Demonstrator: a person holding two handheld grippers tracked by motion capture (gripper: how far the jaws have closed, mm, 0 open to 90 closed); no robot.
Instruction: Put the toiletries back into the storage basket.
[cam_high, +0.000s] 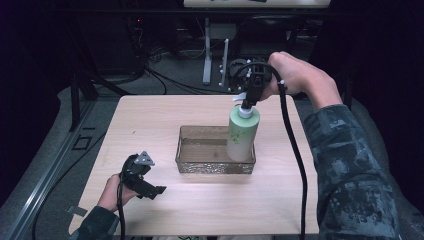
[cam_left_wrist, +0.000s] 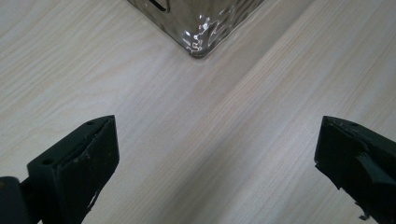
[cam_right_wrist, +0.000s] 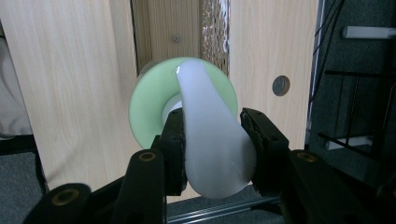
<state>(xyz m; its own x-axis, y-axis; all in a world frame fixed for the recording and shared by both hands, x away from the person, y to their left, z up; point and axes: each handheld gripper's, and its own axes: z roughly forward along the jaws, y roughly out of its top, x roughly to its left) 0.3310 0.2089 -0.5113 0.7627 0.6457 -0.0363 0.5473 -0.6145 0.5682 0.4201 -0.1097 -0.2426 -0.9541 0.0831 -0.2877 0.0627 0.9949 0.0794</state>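
right tongs (cam_right_wrist: 212, 140) pinch pump head (cam_right_wrist: 212, 140), coin (cam_right_wrist: 280, 86) beyond

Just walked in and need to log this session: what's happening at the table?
A person holds a gripper in each hand. The right gripper is shut on the white pump head of a pale green bottle, which stands upright at the right end of a clear tray. The left gripper sits open near the table's front left, holding nothing.

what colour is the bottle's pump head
White, on a pale green bottle; the pump head shows best in the right gripper view.
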